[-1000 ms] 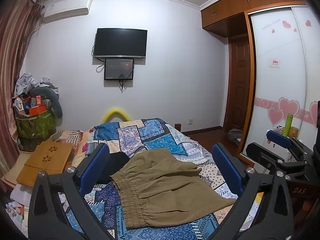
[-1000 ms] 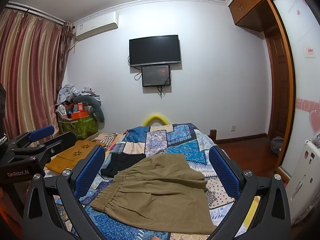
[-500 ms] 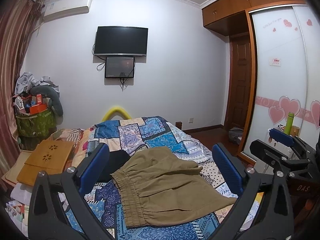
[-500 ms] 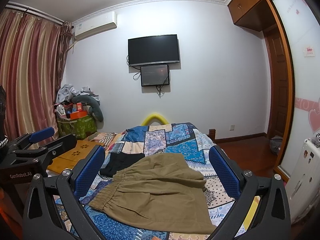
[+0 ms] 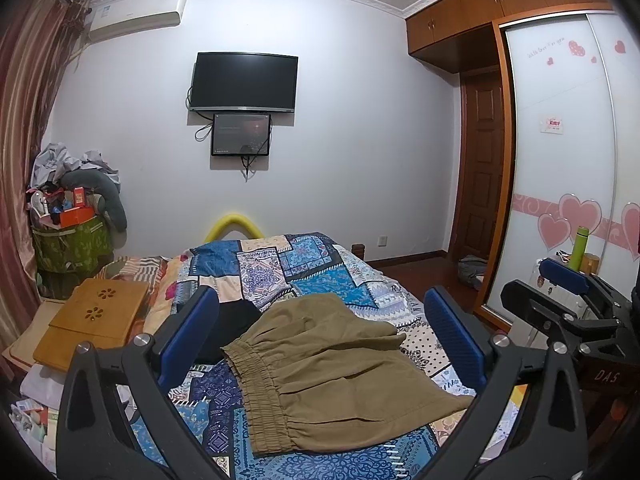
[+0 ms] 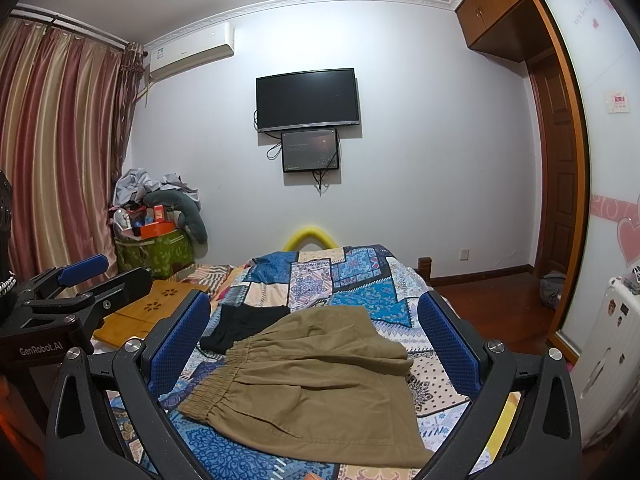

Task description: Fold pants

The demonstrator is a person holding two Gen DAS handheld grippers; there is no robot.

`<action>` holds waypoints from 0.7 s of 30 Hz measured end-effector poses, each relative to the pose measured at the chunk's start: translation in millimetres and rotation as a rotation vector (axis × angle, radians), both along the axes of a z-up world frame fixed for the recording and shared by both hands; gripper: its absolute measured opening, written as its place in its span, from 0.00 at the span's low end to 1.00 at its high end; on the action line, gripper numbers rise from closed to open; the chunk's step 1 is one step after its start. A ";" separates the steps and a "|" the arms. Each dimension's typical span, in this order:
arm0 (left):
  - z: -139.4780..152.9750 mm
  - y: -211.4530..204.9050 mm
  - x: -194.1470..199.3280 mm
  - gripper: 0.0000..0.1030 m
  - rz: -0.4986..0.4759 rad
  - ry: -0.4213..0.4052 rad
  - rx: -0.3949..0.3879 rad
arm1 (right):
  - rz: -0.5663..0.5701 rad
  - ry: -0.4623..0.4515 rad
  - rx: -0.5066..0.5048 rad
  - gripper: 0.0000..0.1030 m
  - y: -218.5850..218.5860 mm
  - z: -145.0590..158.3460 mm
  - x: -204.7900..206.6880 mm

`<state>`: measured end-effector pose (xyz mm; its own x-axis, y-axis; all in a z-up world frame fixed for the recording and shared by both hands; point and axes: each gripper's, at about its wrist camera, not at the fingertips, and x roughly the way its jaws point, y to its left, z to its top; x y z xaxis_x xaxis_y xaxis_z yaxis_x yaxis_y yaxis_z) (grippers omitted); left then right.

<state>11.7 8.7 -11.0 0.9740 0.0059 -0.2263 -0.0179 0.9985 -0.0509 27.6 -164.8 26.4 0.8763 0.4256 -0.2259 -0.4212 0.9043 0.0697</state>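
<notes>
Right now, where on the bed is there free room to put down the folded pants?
The patchwork quilt is bare beyond the khaki pants, toward the yellow headboard. It is crowded on the left, where the black garment and wooden lap tray lie.

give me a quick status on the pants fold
Left gripper and right gripper open, holding nothing, above the bed. Khaki pants lie on the quilt, untouched. Black garment touches the waistband.

Dim cool indoor light, sharp, fisheye-warped edges
</notes>
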 end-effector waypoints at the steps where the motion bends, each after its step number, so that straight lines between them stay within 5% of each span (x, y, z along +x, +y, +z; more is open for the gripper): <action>1: 0.1 -0.2 0.3 1.00 0.000 0.000 0.000 | 0.001 0.000 0.000 1.00 0.2 -0.1 0.0; 21: -2.7 0.3 1.8 1.00 0.006 0.003 -0.009 | 0.002 0.007 -0.001 1.00 -0.8 -2.6 2.2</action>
